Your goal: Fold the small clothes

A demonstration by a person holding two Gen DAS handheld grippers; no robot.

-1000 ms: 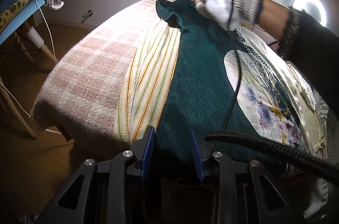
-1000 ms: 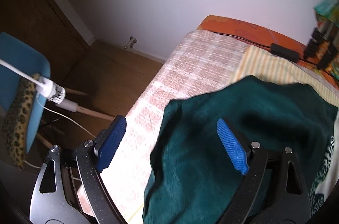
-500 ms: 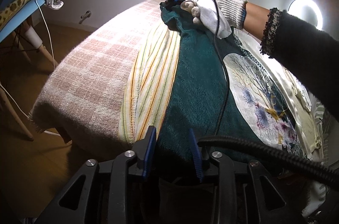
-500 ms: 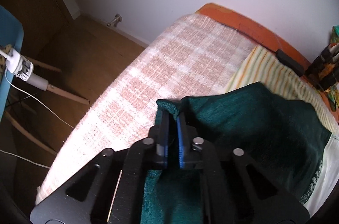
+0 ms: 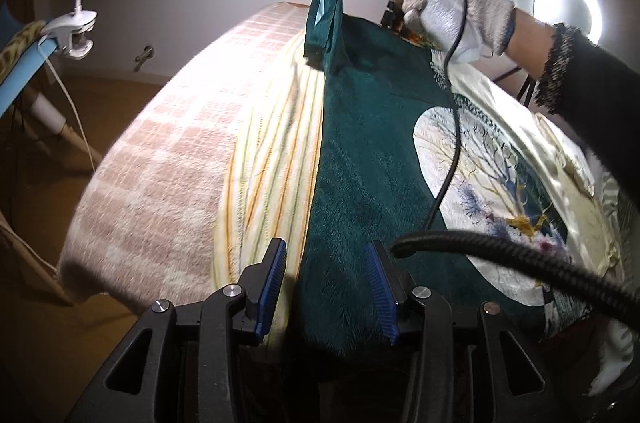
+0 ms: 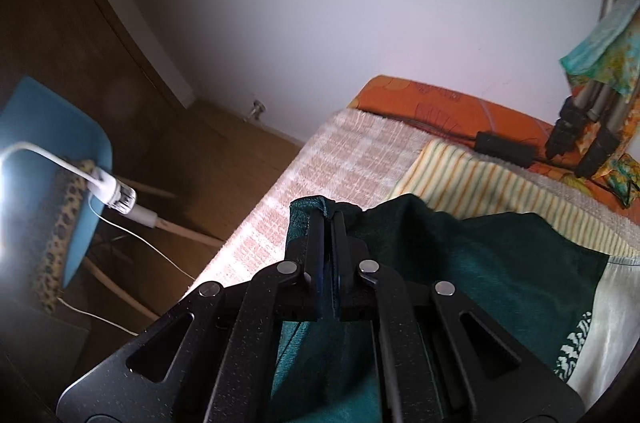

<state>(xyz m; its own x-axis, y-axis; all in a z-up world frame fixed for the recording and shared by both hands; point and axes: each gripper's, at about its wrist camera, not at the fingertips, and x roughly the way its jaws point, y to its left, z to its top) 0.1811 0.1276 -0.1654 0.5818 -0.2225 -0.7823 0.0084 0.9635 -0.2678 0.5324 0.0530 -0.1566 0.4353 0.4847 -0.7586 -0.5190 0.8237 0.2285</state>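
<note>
Left wrist view: one bed under a pink checked blanket (image 5: pixel 160 159), one striped cloth (image 5: pixel 272 159), white wall and wood floor beyond. One green garment (image 5: pixel 360 159), plush, lies lengthwise on the bed. The left gripper (image 5: pixel 326 283) is open astride its near edge.

Right wrist view: the right gripper (image 6: pixel 328 223) is clamped tight on the garment's far corner, lifted clear

A ring light (image 5: pixel 568 7) glares at upper right of the left view, and a clip lamp (image 6: pixel 8 207) blows out the right view's left edge. Fisheye bending curves both frames, corners fall dark, and the checked blanket (image 5: pixel 168 159) is overexposed.
</note>
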